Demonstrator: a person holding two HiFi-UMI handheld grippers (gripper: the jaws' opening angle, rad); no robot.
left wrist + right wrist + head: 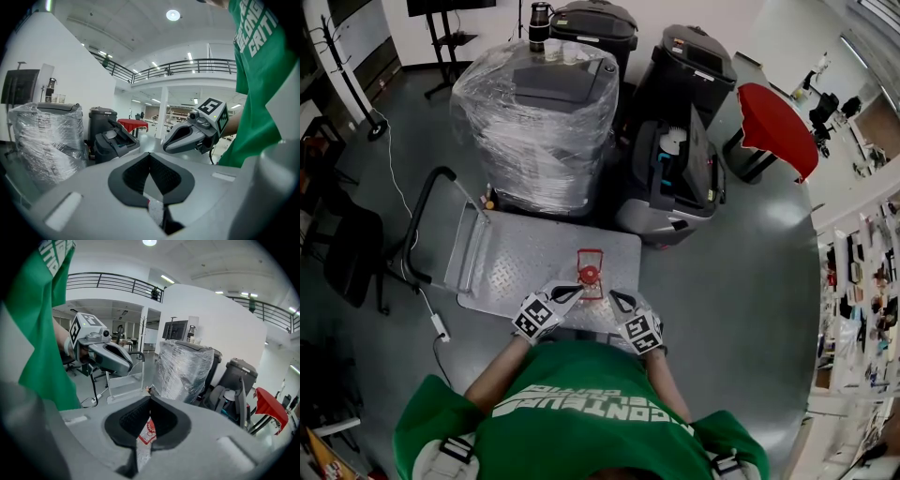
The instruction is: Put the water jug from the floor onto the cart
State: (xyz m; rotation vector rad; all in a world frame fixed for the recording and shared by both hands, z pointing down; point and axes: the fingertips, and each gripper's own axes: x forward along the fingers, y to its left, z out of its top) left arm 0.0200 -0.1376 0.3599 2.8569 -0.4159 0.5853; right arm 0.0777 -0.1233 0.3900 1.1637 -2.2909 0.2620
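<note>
The water jug (pixel 589 274) is clear, with a red cap and a red handle frame, and shows from above over the near part of the cart's metal deck (pixel 516 262). I cannot tell whether it rests on the deck. My left gripper (pixel 574 293) and right gripper (pixel 615 299) are both shut, and their tips flank the jug's top from the near side. Whether they touch it does not show. In the right gripper view the shut jaws (pixel 150 404) have the jug's red part (pixel 149 430) just beyond them. In the left gripper view the jaws (pixel 150 161) meet, with nothing between them.
The cart's black push handle (pixel 422 216) stands up at its left end. A plastic-wrapped bin (pixel 539 122) sits right behind the deck, with black bins (pixel 680 75) and an open black case (pixel 675 178) to its right. A red table (pixel 778 127) is far right. A white cable and plug (pixel 441 328) lie on the floor at left.
</note>
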